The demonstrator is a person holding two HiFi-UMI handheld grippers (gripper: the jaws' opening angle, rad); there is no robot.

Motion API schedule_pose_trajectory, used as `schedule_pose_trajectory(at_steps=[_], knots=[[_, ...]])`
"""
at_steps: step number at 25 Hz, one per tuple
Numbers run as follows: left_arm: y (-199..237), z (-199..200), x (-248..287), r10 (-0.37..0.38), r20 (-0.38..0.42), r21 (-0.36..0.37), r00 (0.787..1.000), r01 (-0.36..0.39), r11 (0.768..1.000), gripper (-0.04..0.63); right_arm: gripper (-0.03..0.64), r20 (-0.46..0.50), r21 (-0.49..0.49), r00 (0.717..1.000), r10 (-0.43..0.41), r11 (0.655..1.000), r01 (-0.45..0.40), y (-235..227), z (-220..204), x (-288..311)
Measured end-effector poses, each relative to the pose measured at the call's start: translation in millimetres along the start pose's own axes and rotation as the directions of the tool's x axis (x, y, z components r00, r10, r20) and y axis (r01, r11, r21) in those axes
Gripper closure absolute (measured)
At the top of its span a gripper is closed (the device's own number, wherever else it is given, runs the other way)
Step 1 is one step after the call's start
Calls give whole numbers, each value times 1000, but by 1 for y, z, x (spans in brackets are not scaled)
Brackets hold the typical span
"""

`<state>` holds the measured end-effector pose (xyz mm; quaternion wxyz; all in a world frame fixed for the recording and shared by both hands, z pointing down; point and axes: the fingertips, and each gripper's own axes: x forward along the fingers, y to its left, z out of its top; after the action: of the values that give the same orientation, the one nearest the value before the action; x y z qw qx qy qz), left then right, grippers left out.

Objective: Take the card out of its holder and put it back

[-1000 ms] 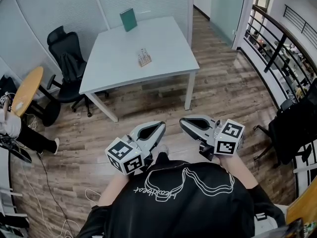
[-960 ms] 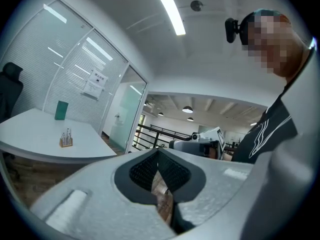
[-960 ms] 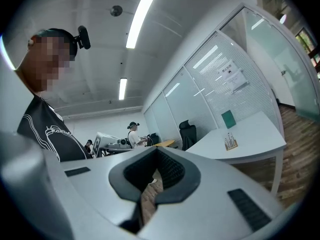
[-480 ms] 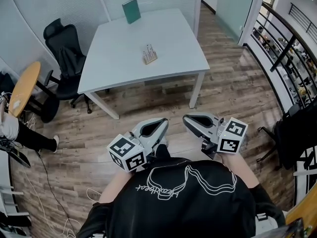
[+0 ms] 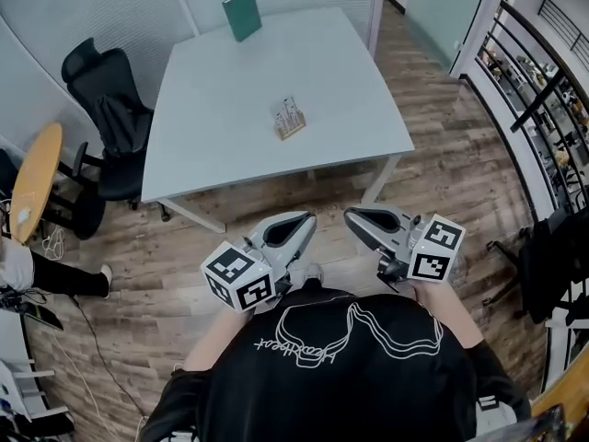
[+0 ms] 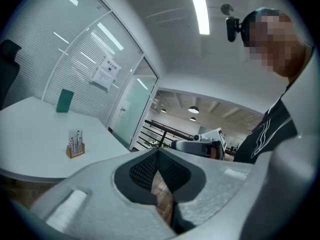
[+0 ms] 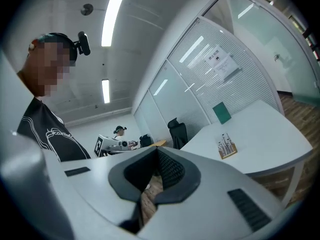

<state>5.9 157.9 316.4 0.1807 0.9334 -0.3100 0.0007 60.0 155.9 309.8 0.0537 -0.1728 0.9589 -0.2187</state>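
We see a white table [image 5: 212, 127] standing on a wood-plank floor [image 5: 442, 168], and a green book [image 5: 241, 14] stands on end at the table's far edge, close to the ribbed glass wall [image 5: 92, 7] behind it. Just beside the table's left side sits a black office chair [image 5: 106, 109], with a round wooden tabletop [image 5: 35, 180] farther left. Well to the table's right runs a dark railing [image 5: 529, 81].
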Motion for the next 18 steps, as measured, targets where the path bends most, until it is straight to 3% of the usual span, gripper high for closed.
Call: schedule_pose_trajectory(at_steps=[4,8,13,18], knots=[[62,22,10,2,1,-14,1000,-2,1000,581,607,-8,13,1000,-12,1000,13,-40,17,47],[91,21,17,11,-9,-12,1000,-11,1000,581,607,-2,11,1000,-28,1000,28,-57,18,61],[159,34,22,27,-18,-42,999,-28,999,581,607,-16,33,999,-48,998,48,-93,25,106],[184,35,35,32,-16,-56,999,-33,998,581,607,-29,62,998,-50,997,51,-118,23,114]])
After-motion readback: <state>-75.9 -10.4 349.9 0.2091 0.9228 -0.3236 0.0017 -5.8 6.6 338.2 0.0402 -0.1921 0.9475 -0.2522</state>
